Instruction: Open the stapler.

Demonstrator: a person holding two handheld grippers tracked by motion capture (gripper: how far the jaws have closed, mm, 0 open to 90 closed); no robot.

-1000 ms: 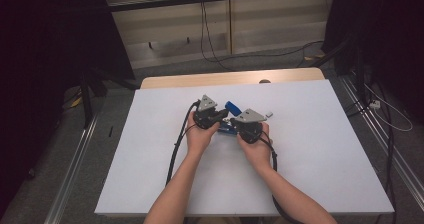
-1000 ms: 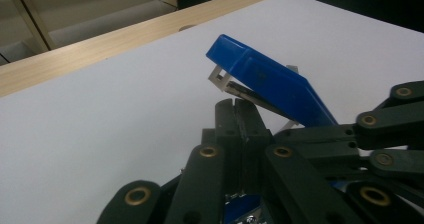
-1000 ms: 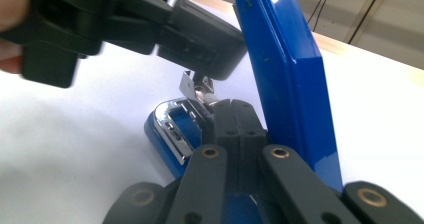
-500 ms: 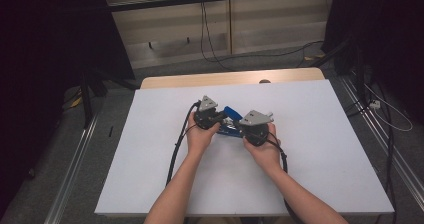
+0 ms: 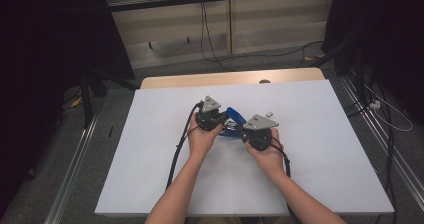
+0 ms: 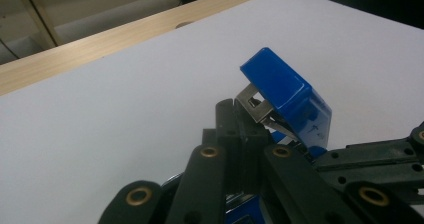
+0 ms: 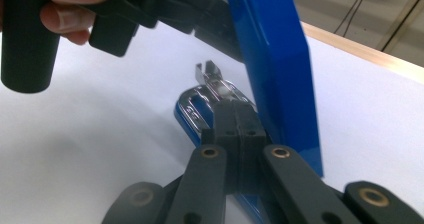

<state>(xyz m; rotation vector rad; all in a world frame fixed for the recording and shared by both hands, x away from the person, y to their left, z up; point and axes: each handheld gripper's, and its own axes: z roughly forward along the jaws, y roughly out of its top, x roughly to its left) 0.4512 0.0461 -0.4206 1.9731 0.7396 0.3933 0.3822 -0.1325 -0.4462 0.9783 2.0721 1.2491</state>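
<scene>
A blue stapler [image 5: 233, 116] lies on the white table top [image 5: 325, 134] between my two grippers, its lid swung up. In the left gripper view the blue lid [image 6: 285, 91] with its metal insert rises just right of my left gripper [image 6: 234, 109], whose jaws are pressed together with the tips against the insert. In the right gripper view my right gripper [image 7: 235, 111] has its jaws together at the chrome staple rail [image 7: 200, 101] of the stapler's base, beside the upright lid [image 7: 272, 59]. Whether a thin part is pinched I cannot tell. In the high view, left gripper [image 5: 224, 116] and right gripper [image 5: 238, 129] meet at the stapler.
A wooden strip [image 5: 200, 79] with a dark hole [image 5: 265, 81] borders the table's far side. Black cables [image 5: 176, 154] trail from both grippers toward the front edge. Dark curtains and floor rails [image 5: 75, 179] flank the table.
The right hand and its gripper have shifted a little to the right and toward the person. The left hand has kept still. The stapler stays open between them.
</scene>
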